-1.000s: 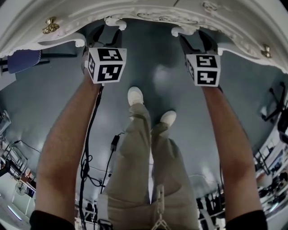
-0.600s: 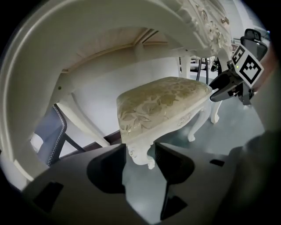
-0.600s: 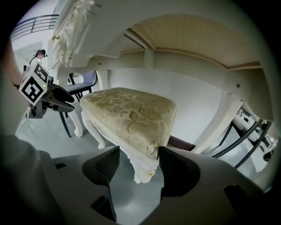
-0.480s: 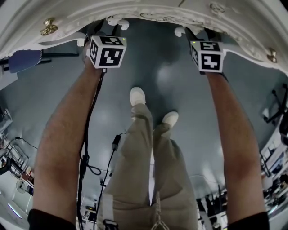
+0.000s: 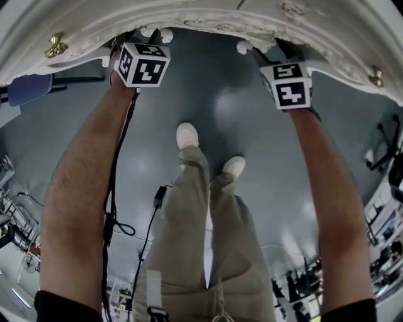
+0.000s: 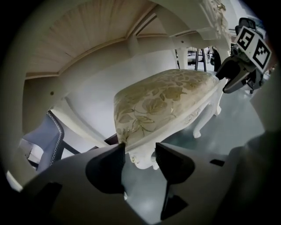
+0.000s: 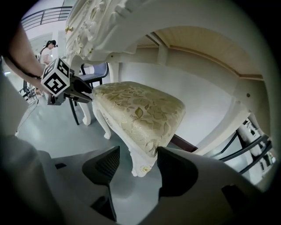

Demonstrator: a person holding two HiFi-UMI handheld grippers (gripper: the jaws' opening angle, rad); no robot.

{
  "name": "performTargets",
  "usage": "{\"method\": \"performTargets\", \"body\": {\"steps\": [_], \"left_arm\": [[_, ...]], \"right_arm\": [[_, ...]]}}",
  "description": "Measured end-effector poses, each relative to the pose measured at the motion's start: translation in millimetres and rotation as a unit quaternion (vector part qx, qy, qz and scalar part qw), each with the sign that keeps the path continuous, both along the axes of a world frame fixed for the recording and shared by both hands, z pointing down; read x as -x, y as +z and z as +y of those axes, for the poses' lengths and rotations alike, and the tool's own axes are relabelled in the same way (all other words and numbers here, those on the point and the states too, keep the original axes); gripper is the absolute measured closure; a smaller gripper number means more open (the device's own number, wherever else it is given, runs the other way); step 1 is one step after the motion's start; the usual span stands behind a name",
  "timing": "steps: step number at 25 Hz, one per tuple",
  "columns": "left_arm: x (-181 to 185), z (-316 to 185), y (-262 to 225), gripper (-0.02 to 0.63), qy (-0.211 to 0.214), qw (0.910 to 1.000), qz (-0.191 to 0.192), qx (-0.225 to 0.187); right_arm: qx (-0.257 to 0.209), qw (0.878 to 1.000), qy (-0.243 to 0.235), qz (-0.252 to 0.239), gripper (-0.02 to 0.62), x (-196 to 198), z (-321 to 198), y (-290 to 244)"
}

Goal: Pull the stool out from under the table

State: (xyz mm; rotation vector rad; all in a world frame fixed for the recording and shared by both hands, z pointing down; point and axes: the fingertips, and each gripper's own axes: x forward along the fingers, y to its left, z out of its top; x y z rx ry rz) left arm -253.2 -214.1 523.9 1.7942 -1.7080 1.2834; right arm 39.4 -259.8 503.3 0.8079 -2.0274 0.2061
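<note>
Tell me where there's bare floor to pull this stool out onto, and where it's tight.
Free: the grey floor between the table's front edge and your shoes. Crowded: under the table, where the stool fills most of the gap, and by your left leg, where a cable hangs.

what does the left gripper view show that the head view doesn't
Only left gripper view: the stool's floral seat, its corner between the left gripper's opening jaws. Only head view: the person's legs, white shoes, a cable. Both: the white table, right gripper, grey floor.
</note>
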Motion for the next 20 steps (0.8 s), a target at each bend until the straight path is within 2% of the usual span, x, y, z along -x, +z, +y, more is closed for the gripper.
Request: {"method": "performTargets", "body": {"steps": [4,8,9,10,12,13,15,18,20], "left_arm": [[-4.5,1.0,0.5,0.405,-0.001,1.0,0.006,0.004],[-9.5,4.7,2.1,0.405,-0.004,0.9998,0.013,0.012],[-17.6,5.3,2.1,0.407,0.015,0.9997,0.012,0.014],[-32.0,5.3,1.2,0.472,0.05,0.9986,0.008,0.014],[-67.5,2.6,-3.6,0.478,0.116,0.9933,0.005,0.003],[-77.8,1.7,-5.0,0.477,0.121,0.9926,0.014,-0.002],[-74.9,5.7,-0.7,0.464,0.084,0.9959,0.032,0.0],[-46.3,18.2,7.9,0.44,0.012,0.9989,0.045,0.006],[-29.2,22.8,9.7,0.429,-0.003,0.9992,0.039,0.003]], "right_arm": [[-0.037,0.999,0.009,0.003,0.334,0.9,-9.9,-11.7],[-0.023,0.999,0.042,-0.022,0.334,6.3,-14.8,-10.3],[-0.017,0.998,0.049,-0.023,0.334,6.1,-16.5,-7.2],[-0.012,0.998,0.054,-0.025,0.334,5.6,-18.2,-3.7],[-0.007,0.998,0.06,-0.025,0.335,6.1,-19.5,-0.5],[-0.008,0.998,0.062,-0.02,0.336,8.0,-18.1,-1.2],[-0.01,0.998,0.064,-0.007,0.336,10.4,-12.6,-2.0],[-0.009,0.998,0.06,-0.002,0.361,9.6,-0.2,-1.5],[-0.011,0.999,0.053,-0.003,0.38,9.2,8.0,-2.8]]}}
